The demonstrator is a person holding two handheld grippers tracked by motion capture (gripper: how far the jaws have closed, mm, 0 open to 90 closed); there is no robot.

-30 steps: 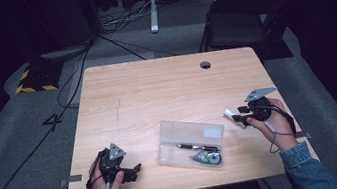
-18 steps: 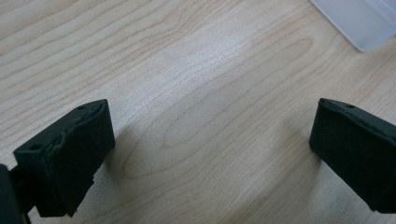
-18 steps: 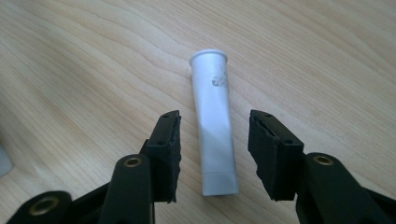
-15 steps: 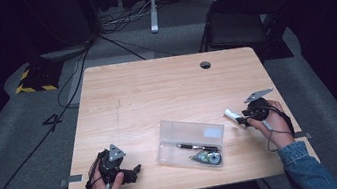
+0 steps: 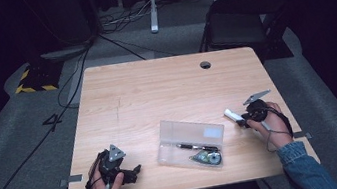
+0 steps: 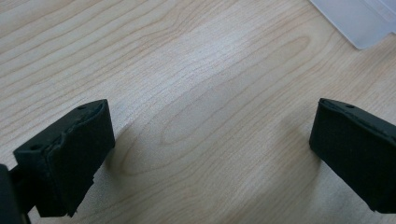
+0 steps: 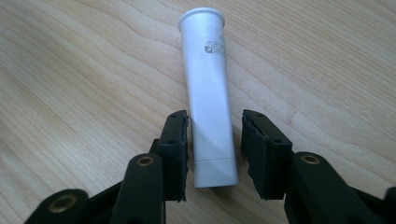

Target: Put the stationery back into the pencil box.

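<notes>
Item: white tube (image 7: 208, 93), lying flat on the wooden table (image 5: 156, 91) near its right edge, just right of the clear plastic case (image 5: 191, 143). Right gripper (image 7: 214, 144) is straddling the tube's lower end, jaws just closing in, a sliver of gap showing each side. Left gripper (image 6: 210, 144) is resting at the table's front left, jaws spread wide, nothing between them
</notes>
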